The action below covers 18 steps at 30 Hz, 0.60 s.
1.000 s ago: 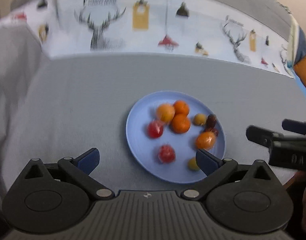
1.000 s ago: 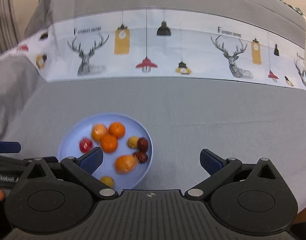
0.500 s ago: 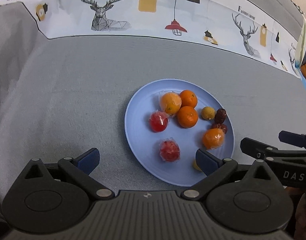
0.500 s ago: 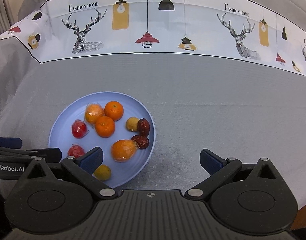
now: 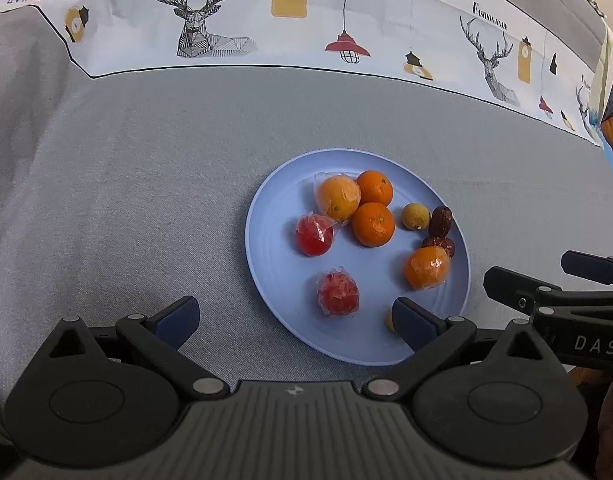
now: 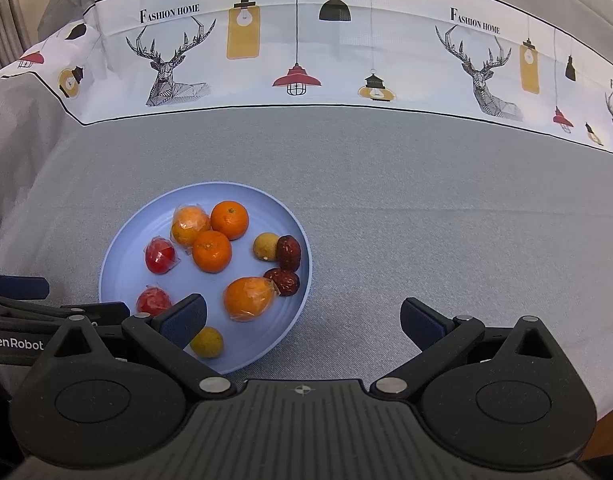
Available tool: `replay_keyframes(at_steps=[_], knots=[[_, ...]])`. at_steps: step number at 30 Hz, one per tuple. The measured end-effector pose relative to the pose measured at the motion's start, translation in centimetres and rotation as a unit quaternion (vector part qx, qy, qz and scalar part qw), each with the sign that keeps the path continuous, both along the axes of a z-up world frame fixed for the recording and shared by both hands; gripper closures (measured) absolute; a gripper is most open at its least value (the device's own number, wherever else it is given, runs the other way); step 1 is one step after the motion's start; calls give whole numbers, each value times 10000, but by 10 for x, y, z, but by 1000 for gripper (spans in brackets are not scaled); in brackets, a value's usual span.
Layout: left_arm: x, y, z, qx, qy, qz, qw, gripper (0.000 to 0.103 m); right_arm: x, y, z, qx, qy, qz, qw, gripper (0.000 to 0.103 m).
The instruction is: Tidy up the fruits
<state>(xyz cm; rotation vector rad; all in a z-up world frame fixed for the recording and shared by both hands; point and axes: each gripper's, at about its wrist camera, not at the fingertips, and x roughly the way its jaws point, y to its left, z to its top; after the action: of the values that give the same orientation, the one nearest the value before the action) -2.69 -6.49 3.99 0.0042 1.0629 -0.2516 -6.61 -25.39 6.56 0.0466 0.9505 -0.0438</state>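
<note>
A light blue plate (image 5: pixel 274 280) (image 6: pixel 122 264) on grey cloth holds several fruits: two bare oranges (image 5: pixel 373 224) (image 6: pixel 211 251), two wrapped oranges (image 5: pixel 426 267) (image 6: pixel 248 298), two wrapped red fruits (image 5: pixel 314 234) (image 6: pixel 160 255), two small yellow fruits (image 5: pixel 415 216) (image 6: pixel 206 342) and two dark red dates (image 5: pixel 441 221) (image 6: pixel 288 253). My left gripper (image 5: pixel 294 318) is open and empty, over the plate's near left edge. My right gripper (image 6: pixel 302 318) is open and empty, just right of the plate's near edge.
The grey tablecloth (image 6: pixel 426 208) has a white printed band with deer and lamps (image 6: pixel 298 60) at the far side. The right gripper's fingers (image 5: pixel 518 288) show at the right of the left wrist view; the left gripper's fingers (image 6: pixel 26 288) show at the left of the right wrist view.
Both grippers have tilted down and moved a little closer to the plate, so it sits higher and larger in view. The fruits have not moved. Both stay open.
</note>
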Motion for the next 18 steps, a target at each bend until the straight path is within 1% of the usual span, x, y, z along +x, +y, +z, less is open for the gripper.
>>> replay_keyframes(at_steps=[18], knots=[[0, -1, 0, 30, 3, -7, 10000, 1, 0, 1, 0, 6, 13, -2, 10000, 1]])
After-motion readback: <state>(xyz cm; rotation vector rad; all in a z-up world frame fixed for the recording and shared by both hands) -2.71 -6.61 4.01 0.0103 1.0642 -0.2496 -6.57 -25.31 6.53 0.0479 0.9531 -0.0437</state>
